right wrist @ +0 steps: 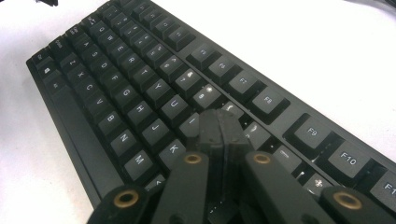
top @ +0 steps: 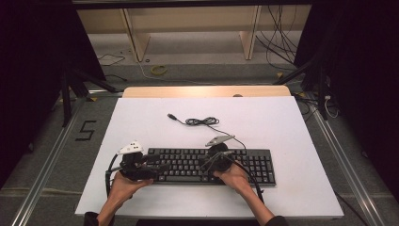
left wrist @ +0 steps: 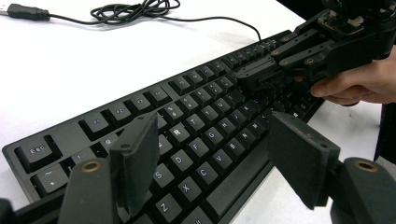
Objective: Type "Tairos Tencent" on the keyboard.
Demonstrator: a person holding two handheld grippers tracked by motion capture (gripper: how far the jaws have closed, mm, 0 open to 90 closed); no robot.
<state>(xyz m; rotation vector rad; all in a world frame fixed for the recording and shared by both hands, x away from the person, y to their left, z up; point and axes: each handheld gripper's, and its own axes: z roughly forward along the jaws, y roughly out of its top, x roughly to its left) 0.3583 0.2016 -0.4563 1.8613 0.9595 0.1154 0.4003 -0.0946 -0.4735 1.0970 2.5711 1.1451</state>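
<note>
High view: one keyboard [top: 207,165], two claws, one coiled cable [top: 201,121].

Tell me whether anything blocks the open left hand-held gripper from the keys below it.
Nothing visible does. The left hand-held gripper hangs open over the keyboard near its left end; the shut right hand-held gripper sits farther along the keys, out of its way.

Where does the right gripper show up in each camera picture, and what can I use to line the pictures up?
High view: the right gripper sits right of centre, jaws shut over the keyboard's middle keys.
Left gripper view: upper right, its shut jaws point left over the upper key rows.
Right gripper view: bottom centre, shut jaws rise over the keys beside K.
Shared landmark: the black keyboard.
</note>
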